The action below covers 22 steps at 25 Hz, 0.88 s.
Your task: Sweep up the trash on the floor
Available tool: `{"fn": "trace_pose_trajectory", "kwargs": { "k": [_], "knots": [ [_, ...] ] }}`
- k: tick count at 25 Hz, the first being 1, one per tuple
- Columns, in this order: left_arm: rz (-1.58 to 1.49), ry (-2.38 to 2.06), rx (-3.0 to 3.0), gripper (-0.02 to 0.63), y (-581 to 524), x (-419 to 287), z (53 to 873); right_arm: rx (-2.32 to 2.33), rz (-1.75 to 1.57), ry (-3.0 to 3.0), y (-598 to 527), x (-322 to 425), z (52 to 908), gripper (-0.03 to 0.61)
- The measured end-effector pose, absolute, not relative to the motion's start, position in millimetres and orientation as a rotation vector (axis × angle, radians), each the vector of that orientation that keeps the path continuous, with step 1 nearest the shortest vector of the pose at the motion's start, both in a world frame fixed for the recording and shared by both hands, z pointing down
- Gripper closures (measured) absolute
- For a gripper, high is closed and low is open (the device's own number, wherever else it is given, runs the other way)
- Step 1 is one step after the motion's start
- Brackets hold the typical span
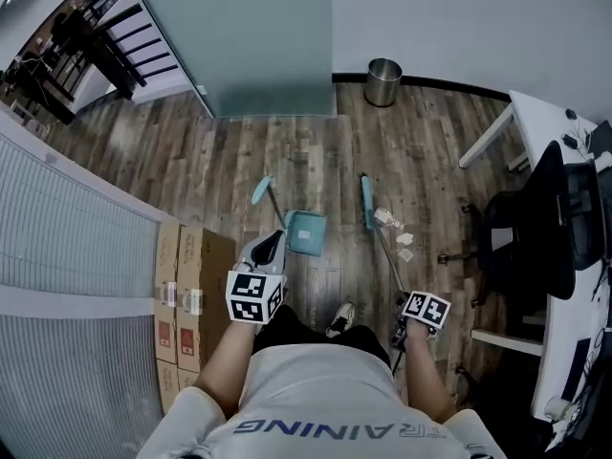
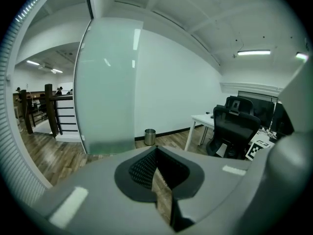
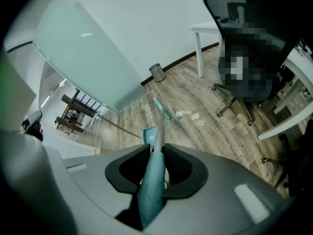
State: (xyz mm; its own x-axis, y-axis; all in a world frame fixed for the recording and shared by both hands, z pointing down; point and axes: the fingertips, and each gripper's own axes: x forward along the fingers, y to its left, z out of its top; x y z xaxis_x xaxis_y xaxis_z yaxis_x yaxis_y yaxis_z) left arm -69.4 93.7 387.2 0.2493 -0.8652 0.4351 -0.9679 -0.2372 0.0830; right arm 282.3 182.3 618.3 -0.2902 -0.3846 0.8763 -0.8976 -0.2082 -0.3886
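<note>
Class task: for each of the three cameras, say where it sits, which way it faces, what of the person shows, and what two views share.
Head view: on the person's head, facing steeply down at the wood floor; shirt, shoe, left gripper and right gripper show.
Left gripper view: on that gripper, facing the glass partition; its shut jaws show.
Right gripper view: on that gripper, facing down the broom its jaws clamp.
Shared by all: trash can and office chair.
</note>
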Motion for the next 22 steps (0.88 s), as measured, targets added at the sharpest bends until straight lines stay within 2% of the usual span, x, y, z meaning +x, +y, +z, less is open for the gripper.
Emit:
{"fn": "trace_pose_trajectory", "kwargs": {
  "k": [13,22],
  "knots": [
    [0.482,-1.474,2.196,0.612,-12.4,-136.0,453.7,1.595,1.555,-1.447,112.4,219.4,624.7,0.469],
    [0.607,-1.326,2.185,0.612,-73.3,-212.5,514.1,1.717,1.579,-1.317,77.2,167.3,619.3,0.468]
  ]
}}
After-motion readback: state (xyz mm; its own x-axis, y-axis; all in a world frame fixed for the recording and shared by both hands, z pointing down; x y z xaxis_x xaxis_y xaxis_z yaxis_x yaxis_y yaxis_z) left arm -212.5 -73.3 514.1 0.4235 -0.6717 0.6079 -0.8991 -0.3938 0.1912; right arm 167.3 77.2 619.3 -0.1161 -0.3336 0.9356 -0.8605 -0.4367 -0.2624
